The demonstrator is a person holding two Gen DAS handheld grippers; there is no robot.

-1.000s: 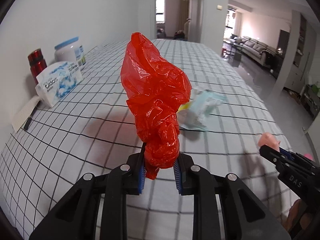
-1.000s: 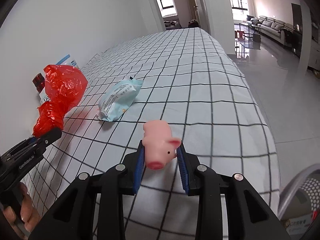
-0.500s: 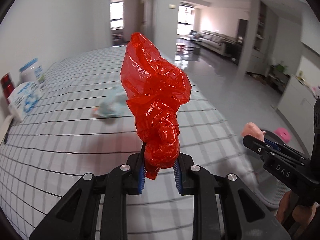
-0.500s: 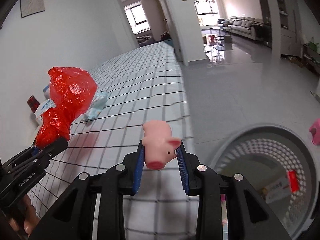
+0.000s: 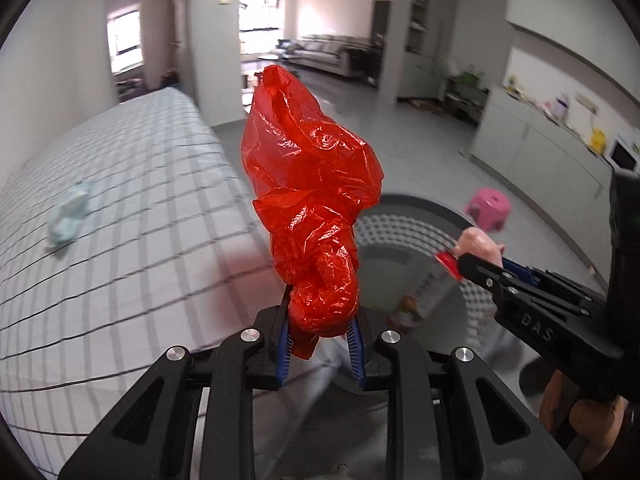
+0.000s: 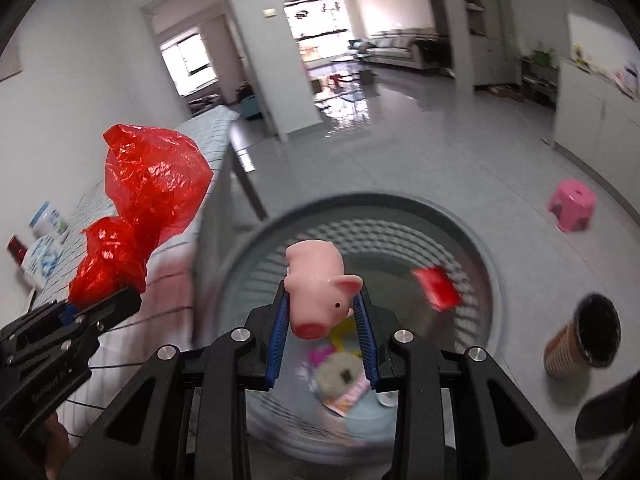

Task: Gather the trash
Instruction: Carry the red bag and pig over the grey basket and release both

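Note:
My left gripper is shut on a crumpled red plastic bag, which sticks up from the jaws near the table's edge; the bag also shows in the right wrist view. My right gripper is shut on a pink rubber pig and holds it above the open mouth of a round perforated trash bin on the floor. The bin holds several pieces of trash, among them a red packet. In the left wrist view the bin lies right of the table, with the right gripper over it.
The table with a checked cloth is on the left, with a pale blue packet lying on it. A pink stool and a brown paper cup are on the grey floor right of the bin. Containers stand by the wall.
Both grippers have swung right, off the table toward the bin. The pig is now above the bin's opening. Both grips are unchanged.

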